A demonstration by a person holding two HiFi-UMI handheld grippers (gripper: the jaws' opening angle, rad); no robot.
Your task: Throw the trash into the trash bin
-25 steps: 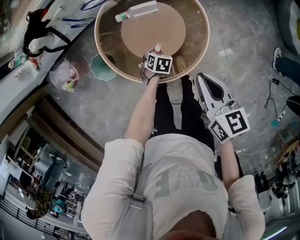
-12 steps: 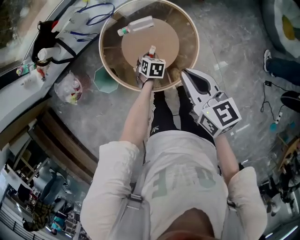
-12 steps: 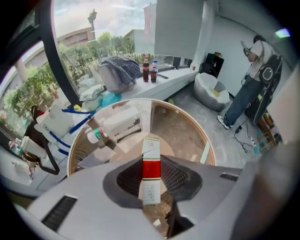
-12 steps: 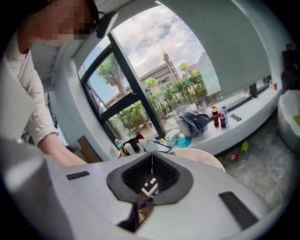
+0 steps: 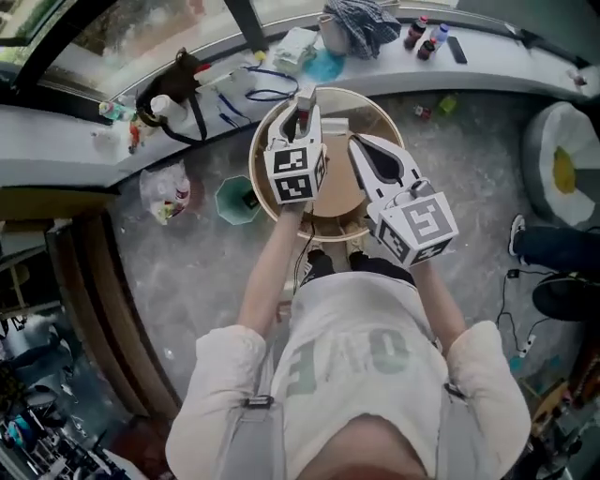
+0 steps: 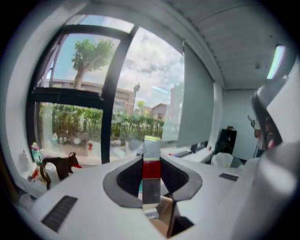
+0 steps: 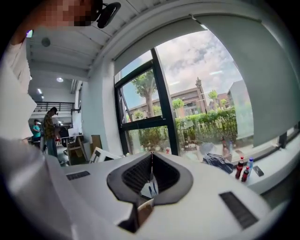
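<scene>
Our left claw (image 6: pixel 151 158) grips the bottle (image 6: pixel 151 169), now lifted high off the round counter (image 5: pixel 255 159). The right claw (image 7: pixel 151 157), pinched shut and empty, has risen beside it. The bin (image 5: pixel 236 199) stands on the floor (image 5: pixel 187 272) by the counter's left edge, so we judge the carry comes next.

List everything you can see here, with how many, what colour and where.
Table: one, brown, centre.
Bin: one, green, floor left of table.
Plastic bag: one, clear, floor left of bin.
Handbag: one, black, window ledge, left.
Cloth: one, grey, ledge, top.
Drinks: a few, dark, ledge right of cloth.
Cushion: one, white and yellow, far right.
Bottle: one, red label, in left claw.
Left claw: one, white, shut on bottle.
Right claw: one, white, shut, empty.
</scene>
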